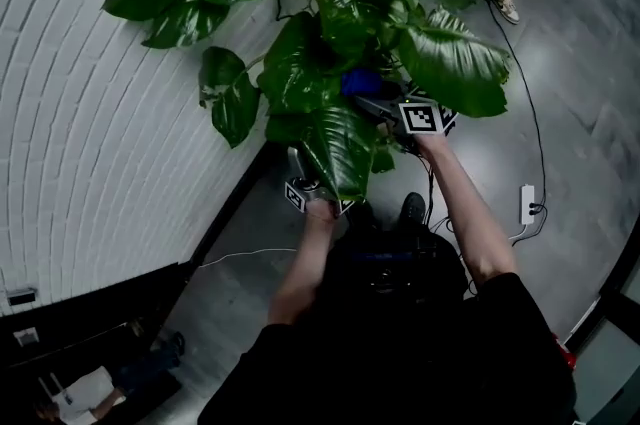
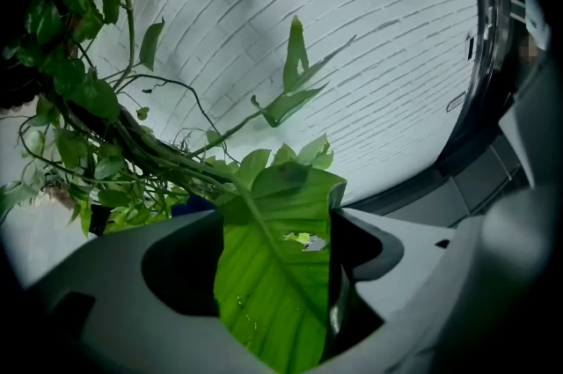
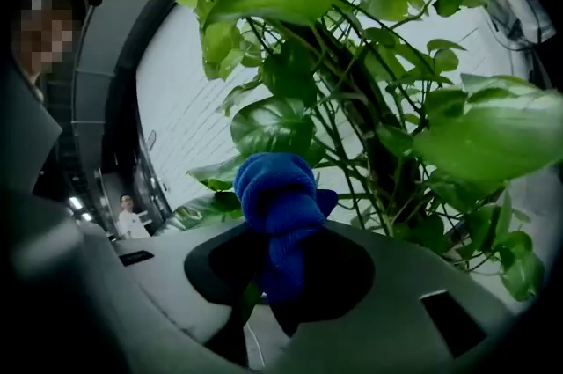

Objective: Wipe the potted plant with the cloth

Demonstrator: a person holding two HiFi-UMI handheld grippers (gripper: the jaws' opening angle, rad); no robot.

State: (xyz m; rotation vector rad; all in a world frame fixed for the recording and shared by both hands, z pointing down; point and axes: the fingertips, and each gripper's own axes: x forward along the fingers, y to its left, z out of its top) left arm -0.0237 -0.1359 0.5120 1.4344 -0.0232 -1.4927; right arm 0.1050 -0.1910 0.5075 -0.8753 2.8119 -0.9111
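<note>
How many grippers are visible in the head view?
2. The left gripper sits lower, a leaf between its open jaws; the right gripper is higher, clamped on the blue cloth. None seems hidden.

The glossy grey floor (image 1: 580, 63) fills the right side of the head view. A white power strip (image 1: 527, 203) lies at centre right, with a black cord (image 1: 531, 93) trailing from it toward the top. A thin white cord (image 1: 235, 256) crosses the floor at lower left. Two dark shoes (image 1: 413, 207) stand at centre.
</note>
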